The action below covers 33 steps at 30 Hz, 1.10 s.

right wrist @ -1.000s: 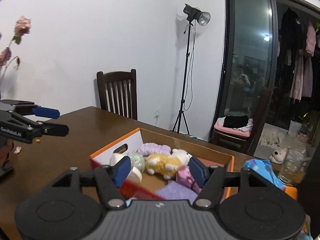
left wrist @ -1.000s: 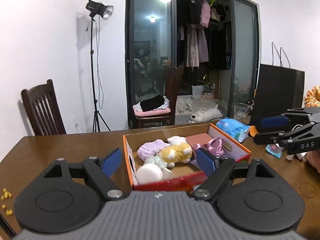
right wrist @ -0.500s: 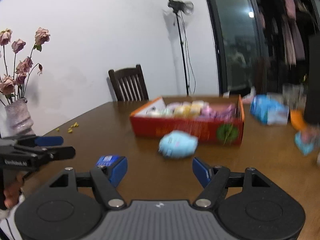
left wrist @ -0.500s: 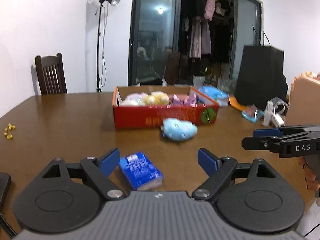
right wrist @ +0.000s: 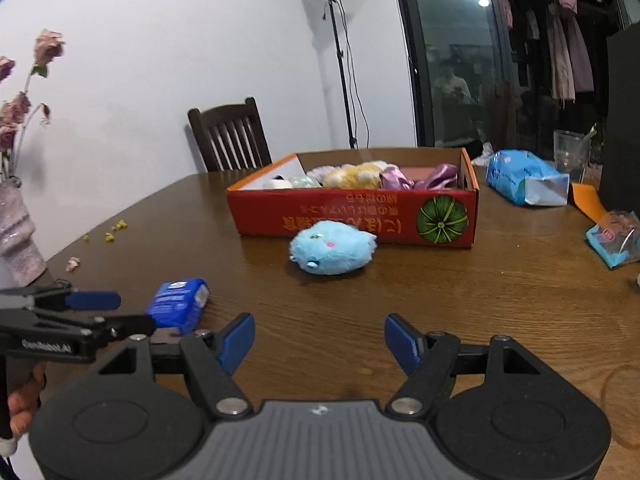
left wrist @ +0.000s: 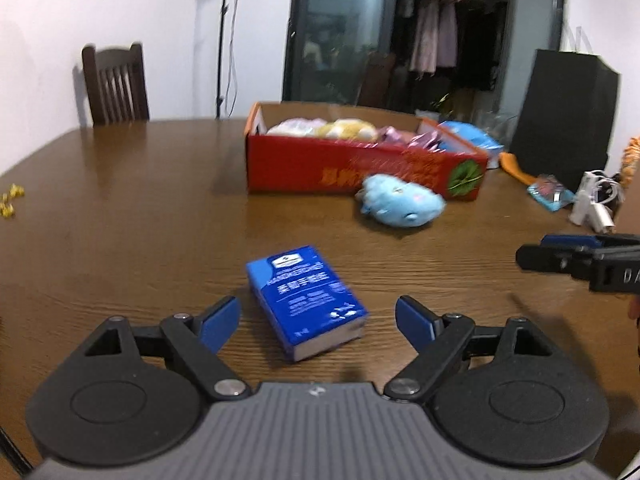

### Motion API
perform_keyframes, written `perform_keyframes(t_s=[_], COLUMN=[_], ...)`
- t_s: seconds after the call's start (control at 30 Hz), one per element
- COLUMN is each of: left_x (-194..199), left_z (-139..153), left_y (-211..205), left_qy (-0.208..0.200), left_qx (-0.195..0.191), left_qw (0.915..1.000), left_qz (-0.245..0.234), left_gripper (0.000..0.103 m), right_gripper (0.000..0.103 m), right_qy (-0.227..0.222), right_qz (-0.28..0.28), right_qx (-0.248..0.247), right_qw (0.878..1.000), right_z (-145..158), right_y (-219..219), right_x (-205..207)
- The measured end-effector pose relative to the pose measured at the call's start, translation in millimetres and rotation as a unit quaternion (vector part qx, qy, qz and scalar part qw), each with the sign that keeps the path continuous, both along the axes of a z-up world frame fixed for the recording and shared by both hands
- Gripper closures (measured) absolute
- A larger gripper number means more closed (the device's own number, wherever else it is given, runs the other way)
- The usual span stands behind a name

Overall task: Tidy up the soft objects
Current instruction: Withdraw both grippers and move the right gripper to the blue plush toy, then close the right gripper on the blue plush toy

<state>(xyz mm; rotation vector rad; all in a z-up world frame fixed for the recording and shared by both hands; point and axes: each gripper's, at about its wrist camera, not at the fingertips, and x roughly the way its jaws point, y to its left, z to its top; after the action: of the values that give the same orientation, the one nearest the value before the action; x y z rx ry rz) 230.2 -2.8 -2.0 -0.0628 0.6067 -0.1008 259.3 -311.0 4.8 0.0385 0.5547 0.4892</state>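
Note:
A red cardboard box (left wrist: 360, 168) (right wrist: 352, 216) on the wooden table holds several soft toys and cloths. A blue plush toy (left wrist: 400, 200) (right wrist: 332, 246) lies on the table against the box's front. A blue tissue pack (left wrist: 306, 296) (right wrist: 178, 300) lies nearer me. My left gripper (left wrist: 318, 320) is open and empty, low over the table, with the tissue pack just ahead between its fingers. My right gripper (right wrist: 320, 338) is open and empty, well short of the plush toy. Each gripper shows at the edge of the other's view.
A light blue packet (right wrist: 524, 178), a glass (right wrist: 570, 152), a black bag (left wrist: 564, 120) and small wrapped items (right wrist: 616, 238) stand at the right. A vase of dried roses (right wrist: 18, 232) stands at the left edge. A chair (right wrist: 230, 136) stands behind the table.
Both grippers have pulled back from above the box and dropped low over the table's near side. The plush toy and tissue pack have come into view.

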Motion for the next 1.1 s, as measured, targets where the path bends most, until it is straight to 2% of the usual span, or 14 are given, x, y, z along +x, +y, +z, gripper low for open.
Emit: perform_keyframes(t_s=[0.03, 0.1, 0.27, 0.4, 0.5, 0.57, 0.63, 0.73, 0.83, 0.87, 0.9, 1.0, 1.1], left_x=[4, 15, 41, 53, 53, 50, 45, 34, 17, 11, 4, -11, -14], left_z=[-3, -9, -9, -1, 3, 5, 9, 16, 24, 26, 26, 24, 18], left_y=[1, 1, 8, 14, 18, 21, 23, 21, 13, 10, 8, -2, -12], left_qy=[0.002, 0.007, -0.005, -0.012, -0.018, -0.019, -0.021, -0.027, -0.033, -0.032, -0.030, -0.020, -0.007], left_qx=[0.000, 0.003, 0.010, -0.012, -0.018, -0.028, -0.033, -0.040, -0.050, -0.055, -0.060, -0.080, -0.087], left_qw=[1.0000, 0.9999, 0.9999, 0.9998, 0.9996, 0.9992, 0.9988, 0.9986, 0.9982, 0.9978, 0.9974, 0.9948, 0.9935], left_qz=[0.000, -0.007, 0.002, 0.003, 0.013, 0.023, 0.028, 0.020, -0.005, -0.016, -0.026, -0.060, -0.073], left_gripper=[0.028, 0.039, 0.040, 0.035, 0.035, 0.035, 0.035, 0.036, 0.036, 0.036, 0.036, 0.036, 0.039], right_gripper=[0.032, 0.032, 0.032, 0.031, 0.032, 0.038, 0.045, 0.047, 0.048, 0.053, 0.062, 0.055, 0.052], right_qy=[0.001, -0.002, 0.008, 0.015, 0.041, 0.059, 0.057, 0.057, 0.057, 0.058, 0.063, 0.079, 0.067], right_qz=[-0.002, -0.003, 0.008, 0.001, -0.017, -0.012, 0.009, 0.050, 0.073, 0.075, 0.080, 0.084, 0.075], right_qx=[-0.001, -0.003, 0.014, 0.019, 0.021, 0.025, 0.024, 0.010, 0.003, 0.001, -0.005, -0.001, 0.013], right_qw=[1.000, 1.000, 1.000, 1.000, 0.999, 0.998, 0.998, 0.997, 0.996, 0.995, 0.995, 0.993, 0.995], right_z=[-1, -2, -4, -8, -17, -25, -26, -22, -22, -22, -22, -26, -21], right_y=[2, 7, 26, 48, 57, 62, 66, 70, 65, 61, 56, 38, 19], right_x=[8, 25, 78, 123, 147, 155, 151, 132, 94, 79, 64, 20, -14])
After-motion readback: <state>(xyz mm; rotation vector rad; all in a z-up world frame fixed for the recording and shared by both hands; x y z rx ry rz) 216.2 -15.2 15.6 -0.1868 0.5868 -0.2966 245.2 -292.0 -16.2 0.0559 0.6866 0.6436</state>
